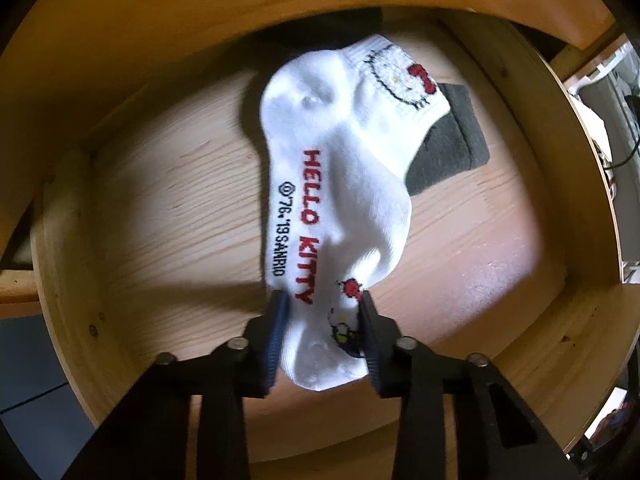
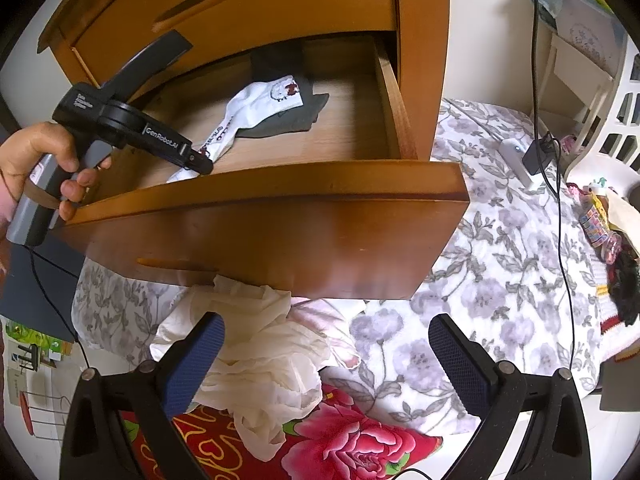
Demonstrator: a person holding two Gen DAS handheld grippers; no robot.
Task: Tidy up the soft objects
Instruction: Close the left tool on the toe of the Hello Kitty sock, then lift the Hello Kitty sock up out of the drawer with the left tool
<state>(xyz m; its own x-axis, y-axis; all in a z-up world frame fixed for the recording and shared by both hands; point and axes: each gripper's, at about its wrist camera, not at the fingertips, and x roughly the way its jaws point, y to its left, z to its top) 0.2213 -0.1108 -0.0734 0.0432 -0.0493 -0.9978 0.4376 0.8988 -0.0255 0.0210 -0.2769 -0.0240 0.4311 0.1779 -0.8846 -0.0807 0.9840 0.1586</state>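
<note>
My left gripper [image 1: 322, 300] is shut on the toe end of a white Hello Kitty sock [image 1: 332, 168] and holds it inside an open wooden drawer [image 1: 160, 200]. The sock's far end lies over a dark grey sock [image 1: 452, 148] on the drawer floor. In the right wrist view the left gripper [image 2: 200, 164] reaches over the drawer front [image 2: 280, 232] with the white sock [image 2: 256, 108] in it. My right gripper [image 2: 326, 356] is open and empty, below the drawer front, above a crumpled cream cloth [image 2: 264, 344].
A floral grey-and-white bedspread [image 2: 480, 280] lies under the drawer. A red rose-print fabric [image 2: 340, 440] lies at the bottom. A white laundry basket [image 2: 612, 100] with mixed items stands at the right. A black cable [image 2: 556, 200] crosses the bed.
</note>
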